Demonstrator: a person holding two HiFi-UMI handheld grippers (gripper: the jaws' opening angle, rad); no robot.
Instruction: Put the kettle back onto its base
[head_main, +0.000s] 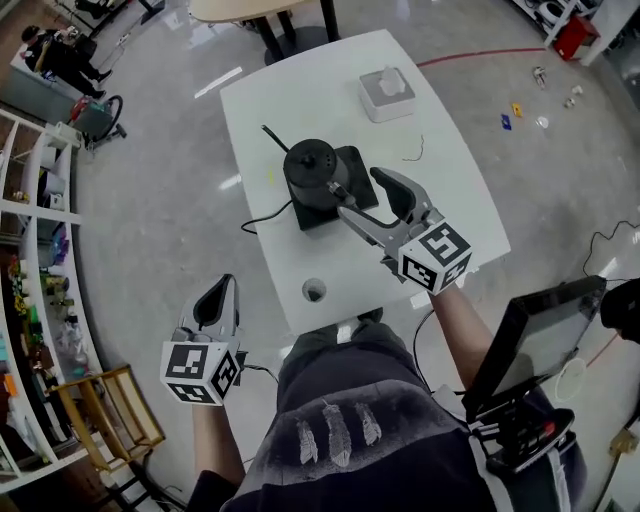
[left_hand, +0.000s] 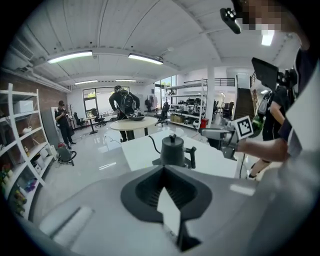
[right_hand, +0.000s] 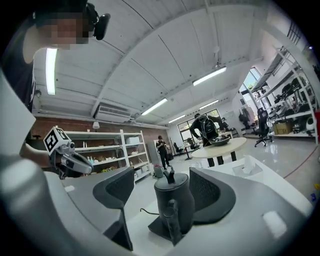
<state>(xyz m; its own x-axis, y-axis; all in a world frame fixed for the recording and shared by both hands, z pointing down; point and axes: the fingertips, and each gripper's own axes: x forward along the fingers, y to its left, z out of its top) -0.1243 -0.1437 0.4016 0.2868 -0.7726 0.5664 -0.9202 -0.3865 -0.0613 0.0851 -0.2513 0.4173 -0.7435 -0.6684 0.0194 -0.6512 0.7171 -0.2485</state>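
The black kettle (head_main: 308, 168) stands upright on its black base (head_main: 352, 170) near the middle of the white table (head_main: 450, 190); its cord runs off the left edge. My right gripper (head_main: 358, 192) hovers just to the kettle's right, open, with nothing pressed between its fingers. In the right gripper view the kettle (right_hand: 173, 197) and its handle (right_hand: 172, 225) sit framed between the spread pads (right_hand: 116, 187), apart from both. My left gripper (head_main: 222, 292) is shut and empty, off the table's front left corner. In the left gripper view the kettle (left_hand: 173, 151) stands ahead of it.
A white tissue box (head_main: 387, 93) sits at the table's far end. A round cable hole (head_main: 314, 290) is near the front edge. A dark screen on a stand (head_main: 530, 340) is at my right. Shelves (head_main: 40, 330) line the left; people stand by a round table (left_hand: 132, 121).
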